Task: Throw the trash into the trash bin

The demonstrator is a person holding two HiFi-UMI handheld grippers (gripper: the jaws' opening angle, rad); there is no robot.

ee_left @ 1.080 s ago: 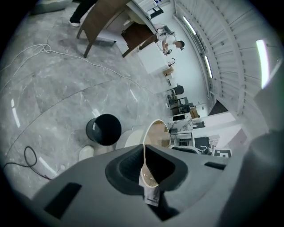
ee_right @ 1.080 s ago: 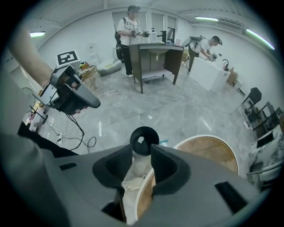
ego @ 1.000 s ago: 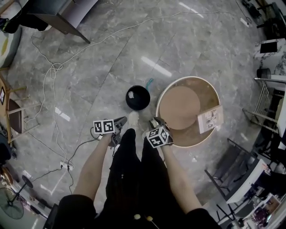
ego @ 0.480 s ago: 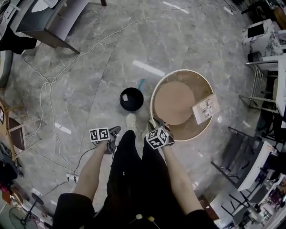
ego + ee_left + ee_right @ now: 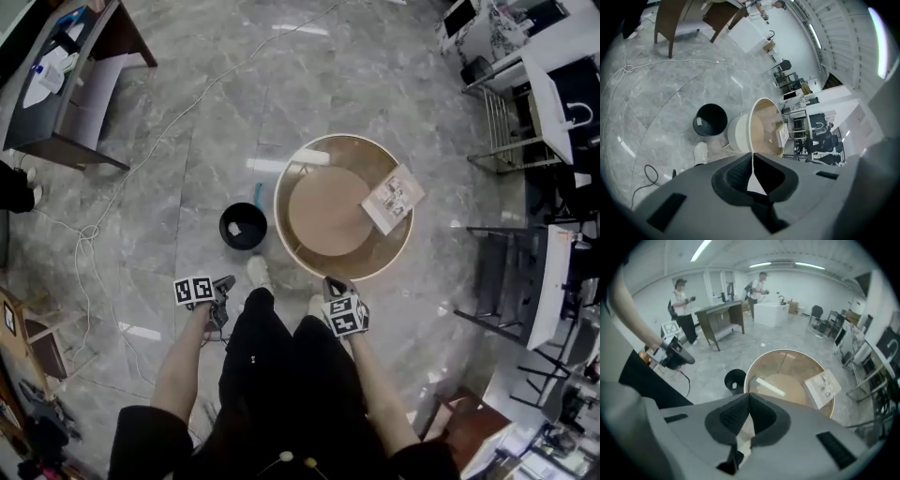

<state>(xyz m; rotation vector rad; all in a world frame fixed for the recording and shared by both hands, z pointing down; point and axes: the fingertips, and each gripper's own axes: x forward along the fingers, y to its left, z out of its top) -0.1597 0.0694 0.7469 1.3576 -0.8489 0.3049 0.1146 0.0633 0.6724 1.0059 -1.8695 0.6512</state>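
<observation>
The black trash bin (image 5: 244,226) stands on the marble floor just left of a round, rimmed wooden table (image 5: 292,246), and a white scrap (image 5: 239,228) lies inside it. In the left gripper view the trash bin (image 5: 710,119) is straight ahead. My left gripper (image 5: 226,281) hangs below the bin, shut and empty; its tips meet in its own view (image 5: 752,155). My right gripper (image 5: 330,281) sits at the table's near rim, its jaws (image 5: 749,394) shut with nothing seen between them. A white stick (image 5: 769,386) and a booklet (image 5: 824,387) lie on the table.
My white shoes (image 5: 257,273) and dark trousers are between the grippers. A cable (image 5: 89,230) trails over the floor at left. A dark desk (image 5: 66,103) stands far left, chairs and shelves (image 5: 511,141) at right. Two people (image 5: 683,305) stand at the back.
The head view has swung, so bin and table sit higher and further left. My right gripper has rolled and pulled back to the table's near rim. My left gripper has shifted slightly.
</observation>
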